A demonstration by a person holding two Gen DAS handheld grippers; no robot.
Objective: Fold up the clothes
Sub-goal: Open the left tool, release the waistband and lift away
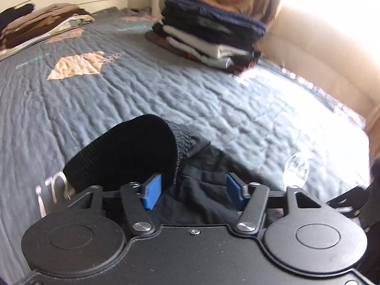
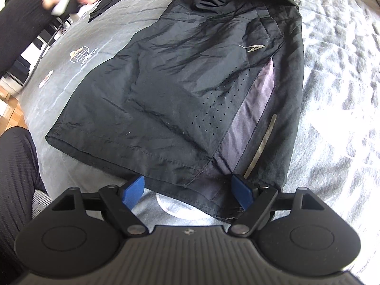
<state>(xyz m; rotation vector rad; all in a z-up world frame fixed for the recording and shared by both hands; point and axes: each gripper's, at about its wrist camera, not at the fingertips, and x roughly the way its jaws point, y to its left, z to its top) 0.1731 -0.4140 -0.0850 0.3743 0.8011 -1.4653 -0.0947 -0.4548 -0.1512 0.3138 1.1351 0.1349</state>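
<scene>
Both grippers are spread: my right gripper (image 2: 190, 193) straddles the hem of the black shorts (image 2: 180, 90), which run lengthwise away toward my left gripper (image 1: 193, 191) at the waistband.

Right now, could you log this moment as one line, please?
left gripper: open, over waistband | right gripper: open, at hem | black shorts: flat on quilt

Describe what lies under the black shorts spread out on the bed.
The black shorts lie on a grey quilted bedspread. A pale round print shows just below their hem. Whatever else the fabric covers is hidden.
</scene>
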